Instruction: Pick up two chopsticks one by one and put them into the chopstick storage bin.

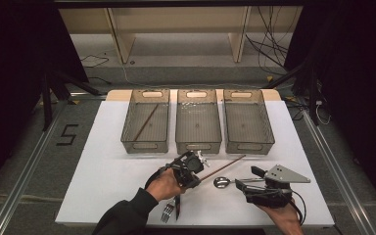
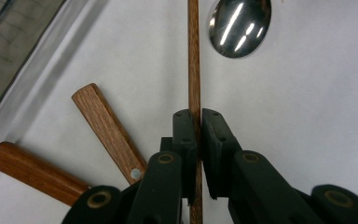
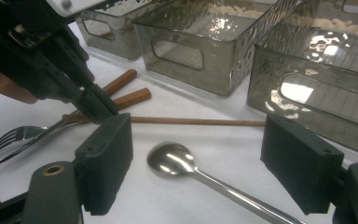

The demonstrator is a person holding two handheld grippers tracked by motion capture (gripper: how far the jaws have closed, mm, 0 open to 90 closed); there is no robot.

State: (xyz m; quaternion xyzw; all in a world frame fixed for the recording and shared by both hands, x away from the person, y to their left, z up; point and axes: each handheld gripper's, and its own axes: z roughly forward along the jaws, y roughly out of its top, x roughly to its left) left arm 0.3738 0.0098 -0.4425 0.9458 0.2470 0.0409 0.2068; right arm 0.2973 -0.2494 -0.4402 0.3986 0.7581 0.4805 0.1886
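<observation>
The tabletop (image 1: 93, 186) is a big, flat, white rectangle, and it looks smooth.

Three bins stand side by side along its far edge. Each is a see-through grey plastic box with a slot handle cut in its short ends. The left bin (image 1: 146, 121) has one thin brown wooden chopstick (image 1: 146, 122) lying slanted on its floor. The middle bin (image 1: 198, 121) and the right bin (image 1: 248, 121) show nothing inside.

Two black claws work at the near side, one in each of the person's hands. The left claw (image 2: 198, 135) is pinched tight on a second wooden chopstick (image 2: 194, 56). This stick is long, thin and brown, and it sits right between the two flat pads. In the high view it slants from the left claw toward the right bin, just in front of the bins. Whether its far end rests on the tabletop cannot be told.

The right claw (image 3: 209, 158) is wide open, with nothing between its two square pads. It has a grey three-cornered plate on top.

One shiny metal spoon (image 3: 172, 158) lies on the tabletop between the open pads, with its round bowl pointing toward the left claw.

One metal fork (image 3: 14, 137) and one more piece of cutlery with a dark pointed tip lie under the left claw. Both have warm brown wooden handles (image 2: 107, 130).
</observation>
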